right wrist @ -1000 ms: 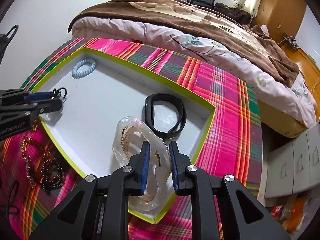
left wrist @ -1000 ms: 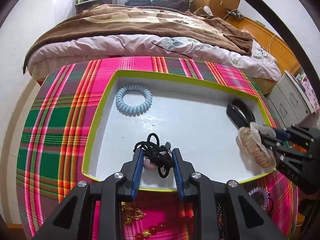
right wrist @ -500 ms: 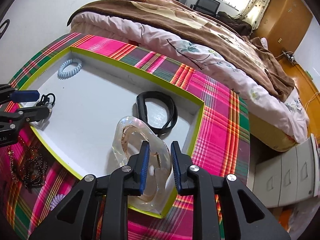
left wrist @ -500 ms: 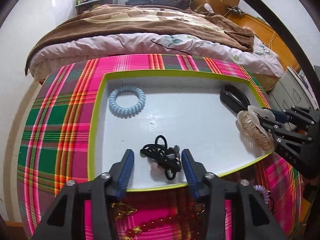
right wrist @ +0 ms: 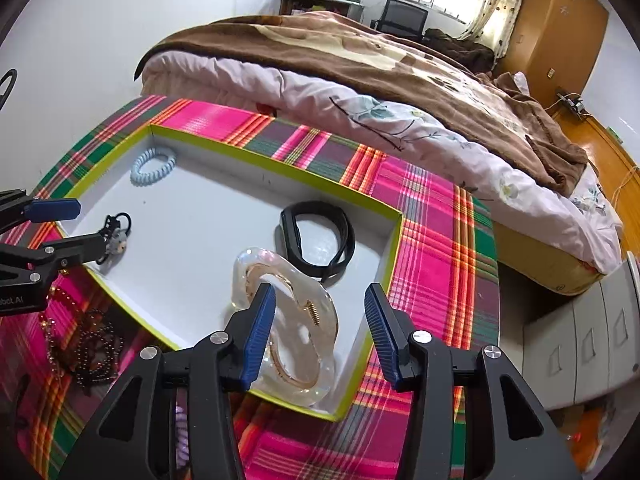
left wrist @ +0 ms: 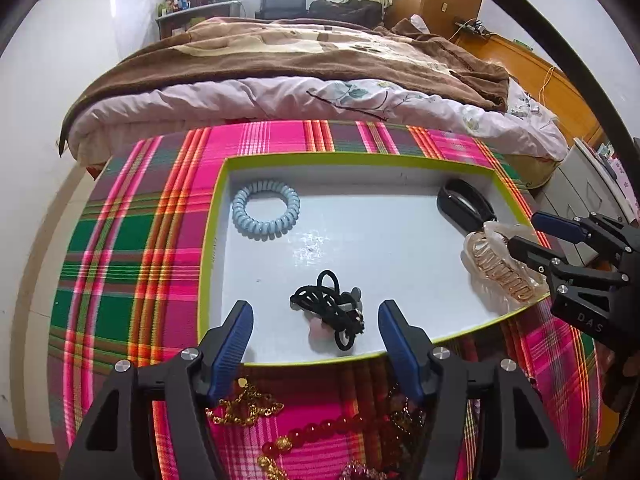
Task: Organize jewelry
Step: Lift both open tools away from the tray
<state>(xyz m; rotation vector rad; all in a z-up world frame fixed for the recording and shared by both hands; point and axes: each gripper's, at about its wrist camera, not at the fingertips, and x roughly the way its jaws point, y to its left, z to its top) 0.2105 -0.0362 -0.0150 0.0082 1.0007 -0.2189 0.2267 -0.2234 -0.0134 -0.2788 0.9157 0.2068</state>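
Note:
A white tray with a lime-green rim (left wrist: 212, 216) (right wrist: 394, 256) lies on a plaid tablecloth. A black hair tie bundle (left wrist: 332, 310) (right wrist: 114, 232) rests near the tray's front edge. My left gripper (left wrist: 314, 332) is open around it without touching. A clear hair claw with gold teeth (right wrist: 288, 320) (left wrist: 500, 268) lies in the tray's right corner. My right gripper (right wrist: 320, 316) is open; its left finger is by the claw. A blue spiral hair tie (left wrist: 266, 210) (right wrist: 154, 168) and a black band (left wrist: 464, 202) (right wrist: 318, 236) also lie in the tray.
Gold and red bead necklaces (left wrist: 320, 432) lie on the cloth in front of the tray, dark beads (right wrist: 90, 344) too. A purple spiral tie (right wrist: 182, 428) lies under the right gripper. A bed (left wrist: 300, 72) stands behind the table, white drawers (right wrist: 580, 336) to the right.
My left gripper opened wider and drew back from the black hair ties, which stay in the tray. My right gripper opened and released the clear hair claw in the tray's corner.

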